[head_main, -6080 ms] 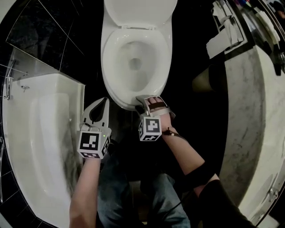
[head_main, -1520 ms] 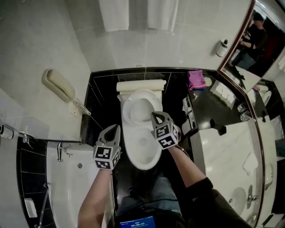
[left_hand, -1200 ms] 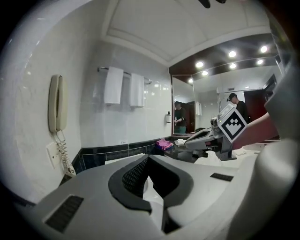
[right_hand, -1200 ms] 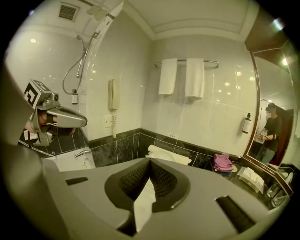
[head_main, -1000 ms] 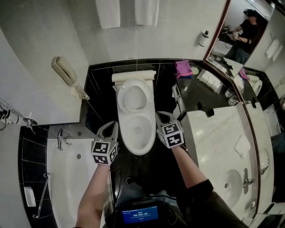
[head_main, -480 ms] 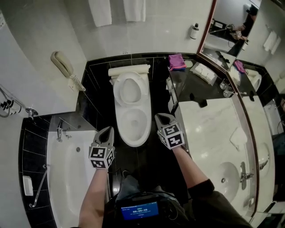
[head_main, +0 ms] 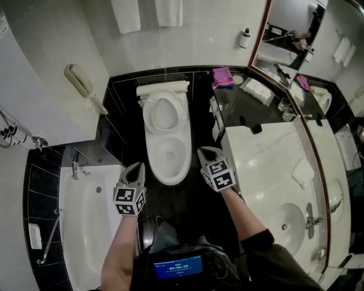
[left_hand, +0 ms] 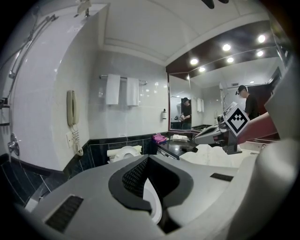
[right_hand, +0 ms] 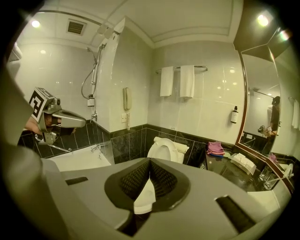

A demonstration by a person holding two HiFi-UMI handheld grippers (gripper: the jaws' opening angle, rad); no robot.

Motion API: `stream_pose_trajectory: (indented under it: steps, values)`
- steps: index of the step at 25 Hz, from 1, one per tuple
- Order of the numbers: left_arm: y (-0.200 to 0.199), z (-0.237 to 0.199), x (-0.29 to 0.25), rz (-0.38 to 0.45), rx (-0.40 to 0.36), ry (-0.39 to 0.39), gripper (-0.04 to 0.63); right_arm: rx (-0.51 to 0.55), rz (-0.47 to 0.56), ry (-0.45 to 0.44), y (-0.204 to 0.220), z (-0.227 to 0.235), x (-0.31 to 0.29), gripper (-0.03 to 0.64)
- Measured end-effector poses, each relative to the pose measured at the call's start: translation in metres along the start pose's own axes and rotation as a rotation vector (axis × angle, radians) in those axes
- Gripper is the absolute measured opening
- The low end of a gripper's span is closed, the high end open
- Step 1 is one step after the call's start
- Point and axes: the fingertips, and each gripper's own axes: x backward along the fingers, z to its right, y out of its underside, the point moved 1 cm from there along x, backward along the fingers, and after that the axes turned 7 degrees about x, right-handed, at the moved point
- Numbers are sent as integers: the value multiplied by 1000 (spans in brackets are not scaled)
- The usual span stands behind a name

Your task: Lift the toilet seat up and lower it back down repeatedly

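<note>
The white toilet (head_main: 168, 156) stands on the black floor in the middle of the head view. Its seat (head_main: 164, 112) is tipped up against the tank; the right gripper view shows the seat (right_hand: 163, 149) upright too. My left gripper (head_main: 138, 165) hangs shut and empty to the left of the bowl's front. Right of the bowl, my right gripper (head_main: 202, 151) is also shut and empty. Neither touches the toilet. Each gripper view looks past its own closed jaws, left gripper (left_hand: 146, 158) and right gripper (right_hand: 150, 160), toward the toilet (left_hand: 123, 152).
A white bathtub (head_main: 85, 227) fills the lower left, with a wall phone (head_main: 79, 82) above it. A marble counter (head_main: 273, 165) with a sink runs along the right under a mirror (head_main: 290, 34). A pink cloth (head_main: 223, 75) lies on the black ledge. Towels (head_main: 139, 11) hang behind the toilet.
My right gripper left the raised seat, and both grippers drew back from the toilet toward the person. The seat stays upright, and the view now takes in more of the room.
</note>
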Motion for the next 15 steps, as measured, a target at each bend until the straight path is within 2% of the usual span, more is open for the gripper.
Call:
stream_pose_trajectory:
  steps: [6,11,13,15]
  values:
    - [1,-15,-11,-12,11,12,-14,16,-15,-14,-17,-11,-17,20]
    - [-2,-43,-37,-12,20,28,-14,92,-37,1,-32,-14,-61,24]
    - [-3,-57,-49,-14,22,39,-14,119,-52,-6,-40,-18,-84,75]
    - [-6,-71,-62,-16,21,52,-14,145,-65,-16,-49,-20,-105,89]
